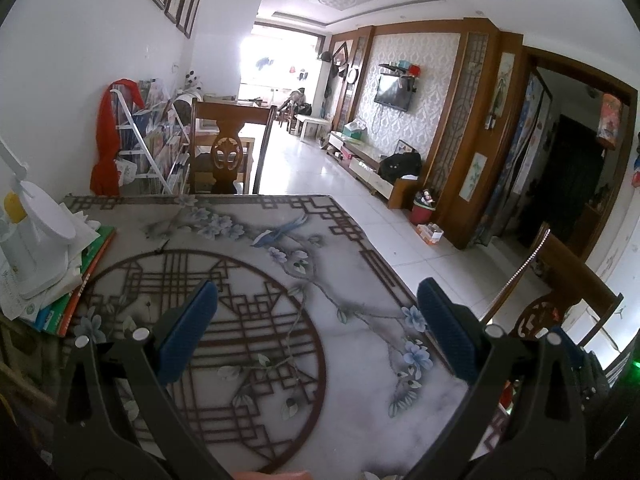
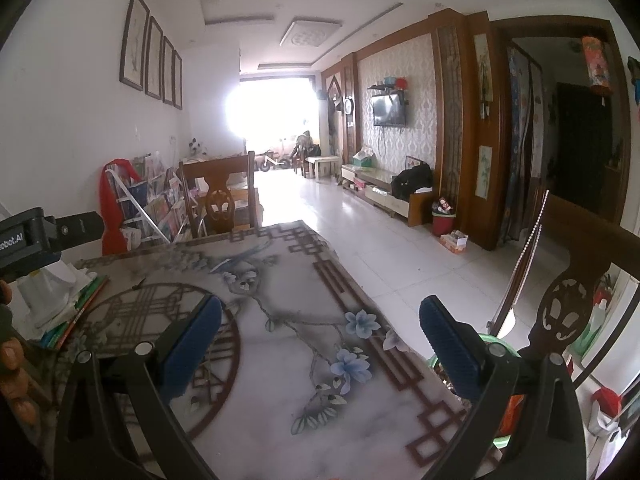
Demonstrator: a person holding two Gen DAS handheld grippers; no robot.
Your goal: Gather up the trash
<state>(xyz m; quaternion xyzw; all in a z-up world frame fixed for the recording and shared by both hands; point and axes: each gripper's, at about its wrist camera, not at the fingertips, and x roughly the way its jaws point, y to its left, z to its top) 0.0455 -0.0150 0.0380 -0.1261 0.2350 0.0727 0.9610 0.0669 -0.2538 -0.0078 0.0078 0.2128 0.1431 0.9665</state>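
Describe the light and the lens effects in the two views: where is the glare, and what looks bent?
Left wrist view: the far window is bright but still shows detail; the table edge and the walls curve from the fisheye. Right wrist view: the window blows out into a white glare with a halo; the doorframe bows. Both open claws, left claw and right claw, look soft.

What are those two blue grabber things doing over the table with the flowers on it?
A person is holding two grabbers over the patterned table, and both are wide open with nothing in them. The left gripper and the right gripper hover above the tabletop. The job is collecting trash, but none has been picked up yet. A pile of books and papers sits at the table's left edge, and a red bin full of rubbish stands on the floor by the far wall.
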